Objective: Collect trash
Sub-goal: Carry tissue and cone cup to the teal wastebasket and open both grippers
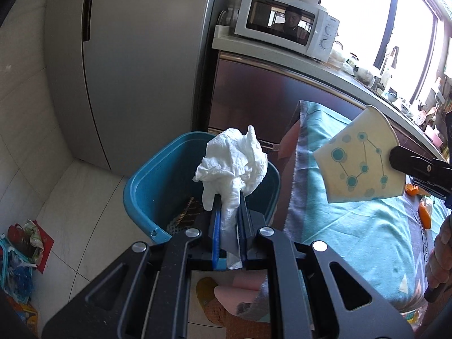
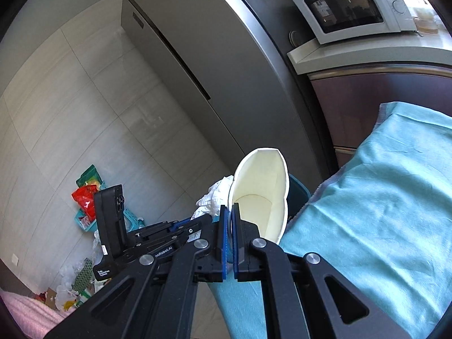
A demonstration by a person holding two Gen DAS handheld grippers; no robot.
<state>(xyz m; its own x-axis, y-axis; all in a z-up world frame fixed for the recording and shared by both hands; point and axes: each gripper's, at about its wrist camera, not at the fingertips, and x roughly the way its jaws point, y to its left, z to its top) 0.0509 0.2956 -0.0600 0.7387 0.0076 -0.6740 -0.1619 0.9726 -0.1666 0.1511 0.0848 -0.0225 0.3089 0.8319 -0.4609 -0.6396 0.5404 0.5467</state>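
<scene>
My left gripper is shut on a crumpled white tissue and holds it above the open teal trash bin, which has some dark trash inside. My right gripper is shut on the wall of a squashed paper cup. In the left wrist view the cup shows cream with teal dots, held at the right over the table edge. The tissue and the left gripper's body show to the left in the right wrist view. The bin's rim peeks out behind the cup.
A table under a teal cloth stands right of the bin, with orange scraps on it. A grey fridge and a counter with a microwave stand behind. A basket and bags lie on the floor at left.
</scene>
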